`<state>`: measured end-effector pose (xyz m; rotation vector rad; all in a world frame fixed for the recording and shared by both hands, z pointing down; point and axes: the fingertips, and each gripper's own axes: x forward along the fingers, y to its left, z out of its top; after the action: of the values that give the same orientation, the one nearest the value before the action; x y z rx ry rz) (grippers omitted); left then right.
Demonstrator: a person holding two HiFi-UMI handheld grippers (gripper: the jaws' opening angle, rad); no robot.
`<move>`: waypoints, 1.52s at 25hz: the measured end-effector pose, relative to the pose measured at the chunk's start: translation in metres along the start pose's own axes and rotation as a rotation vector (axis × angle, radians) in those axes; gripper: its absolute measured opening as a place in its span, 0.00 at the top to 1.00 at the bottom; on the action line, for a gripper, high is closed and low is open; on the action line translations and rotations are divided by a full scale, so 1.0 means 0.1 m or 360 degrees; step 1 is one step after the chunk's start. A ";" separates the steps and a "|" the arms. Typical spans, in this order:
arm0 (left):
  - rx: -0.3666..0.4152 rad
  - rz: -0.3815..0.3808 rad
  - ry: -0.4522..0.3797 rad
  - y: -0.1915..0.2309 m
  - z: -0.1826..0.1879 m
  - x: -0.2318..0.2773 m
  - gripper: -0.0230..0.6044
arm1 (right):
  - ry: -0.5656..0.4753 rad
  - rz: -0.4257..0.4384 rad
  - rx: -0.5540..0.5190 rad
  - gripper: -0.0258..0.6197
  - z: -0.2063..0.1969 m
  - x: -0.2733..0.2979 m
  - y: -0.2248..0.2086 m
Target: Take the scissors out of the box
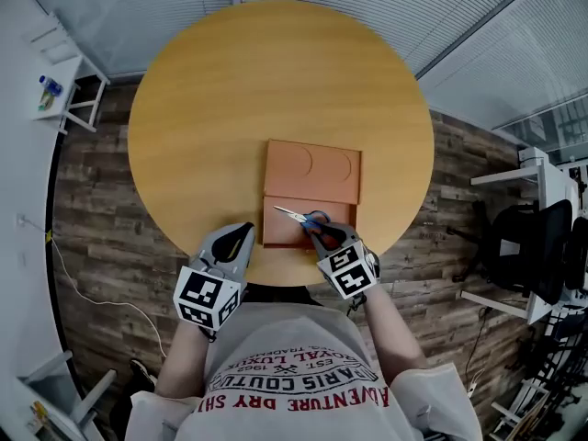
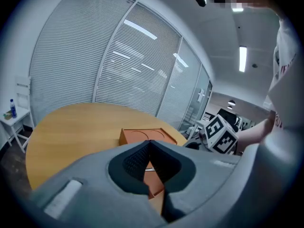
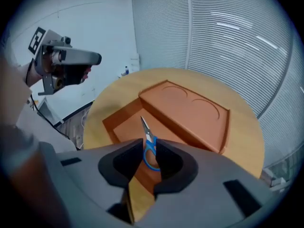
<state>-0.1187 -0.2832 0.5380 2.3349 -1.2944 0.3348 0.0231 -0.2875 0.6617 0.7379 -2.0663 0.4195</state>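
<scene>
An orange box lies open on the round wooden table (image 1: 202, 108): its shallow tray (image 1: 280, 235) sits near the front edge and its flat lid (image 1: 312, 170) lies just behind. Blue-handled scissors (image 1: 296, 216) lie in the tray, blades pointing left. My right gripper (image 1: 323, 232) hangs over the handle end. In the right gripper view its jaws stand apart with the blue handle (image 3: 150, 152) in the gap, and the pads do not press it. My left gripper (image 1: 237, 237) hovers left of the tray, over the table's front edge, shut on nothing (image 2: 150, 144).
The table's rim runs just below both grippers. Wood-plank floor surrounds the table. A white side table (image 1: 55, 90) with a bottle stands far left; a black office chair (image 1: 533, 246) and white desks are at the right. Blinds line the back wall.
</scene>
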 end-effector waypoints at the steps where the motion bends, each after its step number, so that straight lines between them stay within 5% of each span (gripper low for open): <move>1: -0.0010 0.0005 0.0005 0.01 -0.01 0.01 0.95 | 0.0044 0.0008 -0.0047 0.81 -0.03 0.06 -0.02; 11: -0.0074 0.0071 0.0042 0.22 -0.11 0.05 0.95 | 0.0437 0.0067 -0.0507 0.77 -0.26 0.54 -0.09; 16: -0.0111 0.0107 0.0045 0.29 -0.16 0.05 0.95 | 0.0513 0.0079 -0.0577 0.77 -0.31 0.62 -0.12; 38: -0.0101 0.0122 0.0023 0.19 -0.09 0.01 0.95 | 0.0385 0.0165 -0.0785 0.82 -0.19 0.55 -0.04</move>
<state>-0.1340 -0.2885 0.5509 2.2306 -1.3704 0.3291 0.0131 -0.2993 0.7178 0.2705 -1.8737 0.0416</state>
